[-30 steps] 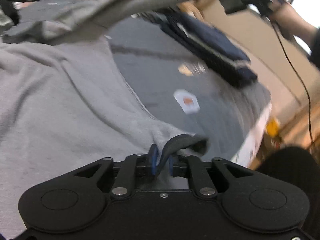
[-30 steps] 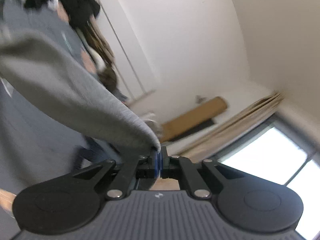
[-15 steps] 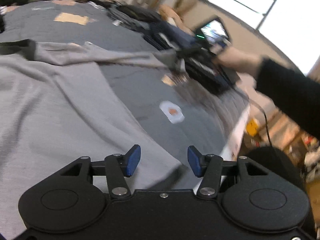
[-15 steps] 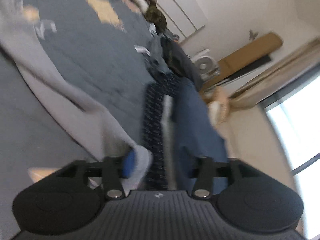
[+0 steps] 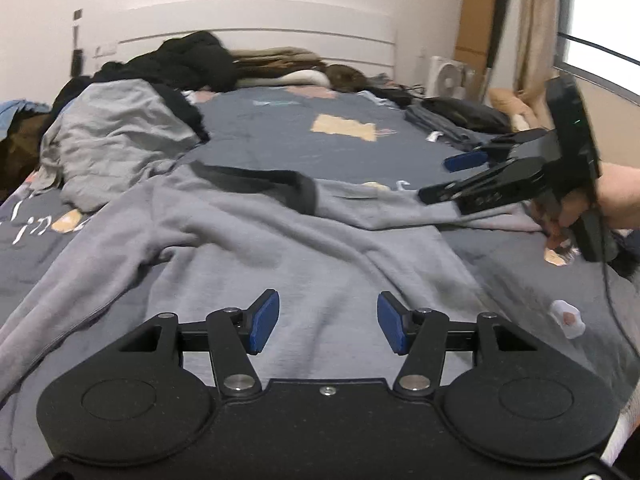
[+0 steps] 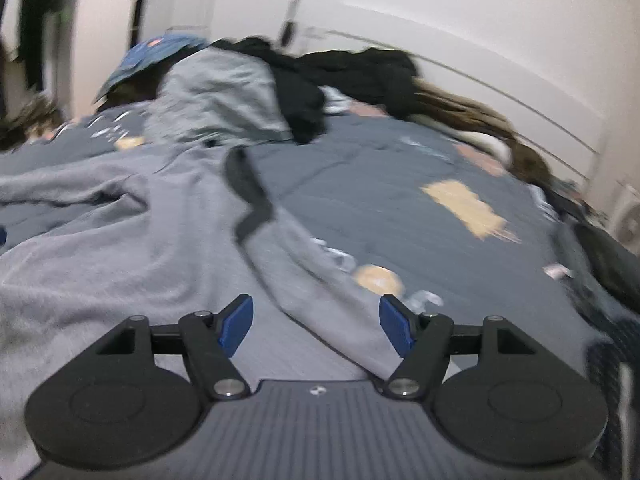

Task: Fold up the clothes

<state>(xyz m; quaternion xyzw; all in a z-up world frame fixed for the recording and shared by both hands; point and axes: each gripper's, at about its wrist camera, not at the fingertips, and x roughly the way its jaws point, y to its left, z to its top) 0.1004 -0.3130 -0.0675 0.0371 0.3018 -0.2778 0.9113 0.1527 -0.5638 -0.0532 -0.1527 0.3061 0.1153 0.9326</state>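
Observation:
A light grey sweatshirt [image 5: 280,248] with a black neckband [image 5: 276,184] lies spread on the bed, one sleeve stretched to the right. My left gripper [image 5: 326,326] is open and empty just above its lower part. My right gripper [image 6: 316,326] is open and empty over the right sleeve [image 6: 320,280]; it also shows in the left wrist view [image 5: 452,176], held at the right above that sleeve. The neckband shows in the right wrist view [image 6: 248,196].
The bed has a dark grey patterned cover [image 5: 320,128]. A crumpled grey garment [image 5: 116,136] and dark clothes [image 5: 188,60] are piled near the white headboard [image 5: 260,28]. Folded dark clothes [image 5: 456,120] lie at the right edge. A fan [image 5: 448,78] stands beyond.
Both grippers have opened and let go of the sweatshirt, which was lifted a second ago and now lies flat on the bed. Both views have swung toward the headboard.

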